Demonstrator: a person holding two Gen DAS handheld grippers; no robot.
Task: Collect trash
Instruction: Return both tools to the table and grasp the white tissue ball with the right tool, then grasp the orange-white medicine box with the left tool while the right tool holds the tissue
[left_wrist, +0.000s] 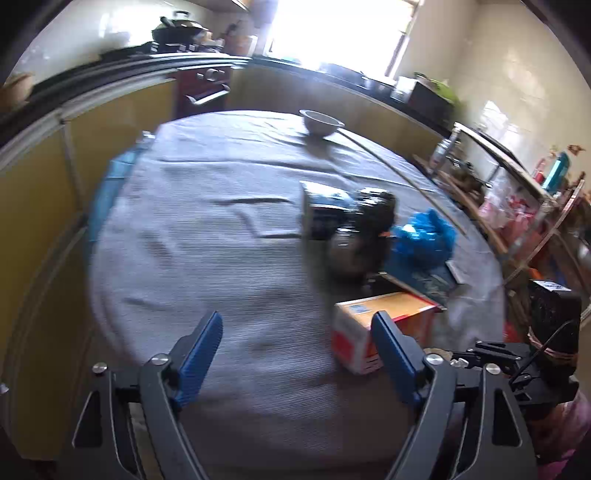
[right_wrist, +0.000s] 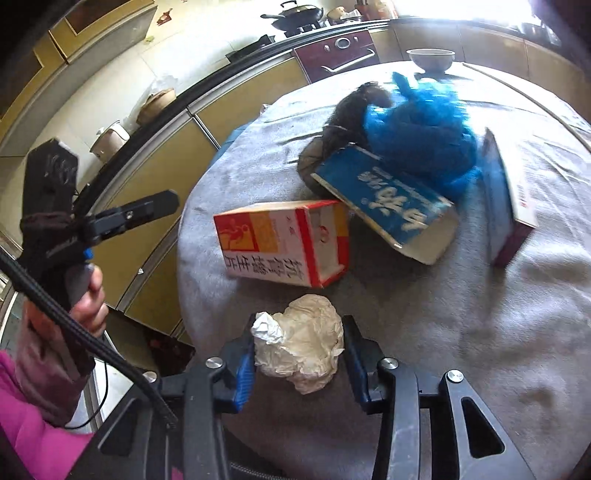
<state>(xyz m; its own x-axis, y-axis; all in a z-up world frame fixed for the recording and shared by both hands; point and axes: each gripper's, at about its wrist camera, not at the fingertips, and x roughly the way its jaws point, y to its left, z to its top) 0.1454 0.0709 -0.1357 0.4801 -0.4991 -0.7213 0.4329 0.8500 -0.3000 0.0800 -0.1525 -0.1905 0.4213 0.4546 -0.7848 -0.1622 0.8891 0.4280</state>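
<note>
**Paper wad pinched over a grey-clothed kitchen table**

Grey cloth covers the round table (right_wrist: 480, 332), with yellow cabinets and a dark counter curving behind it. At the near edge, the right gripper (right_wrist: 299, 350) has its blue-padded fingers (right_wrist: 243, 373) pressed against both sides of a crumpled white paper wad (right_wrist: 306, 350), clamping it just above the cloth. Just beyond the wad lies an orange-and-white carton (right_wrist: 284, 242) on its side, its open end turned toward a blue-and-white box (right_wrist: 388, 203) that leans against a crumpled blue plastic bag (right_wrist: 417, 136). A dark bundle (right_wrist: 343, 122) sits touching the bag on its left, and another flat box (right_wrist: 506, 195) stands tilted on the right. A white bowl (right_wrist: 430, 59) rests at the far edge.

The left gripper (left_wrist: 297, 336) hovers over bare cloth with its jaws spread wide and nothing between them; the orange carton lies just beside its right finger (left_wrist: 391, 350). This view is blurred.
</note>
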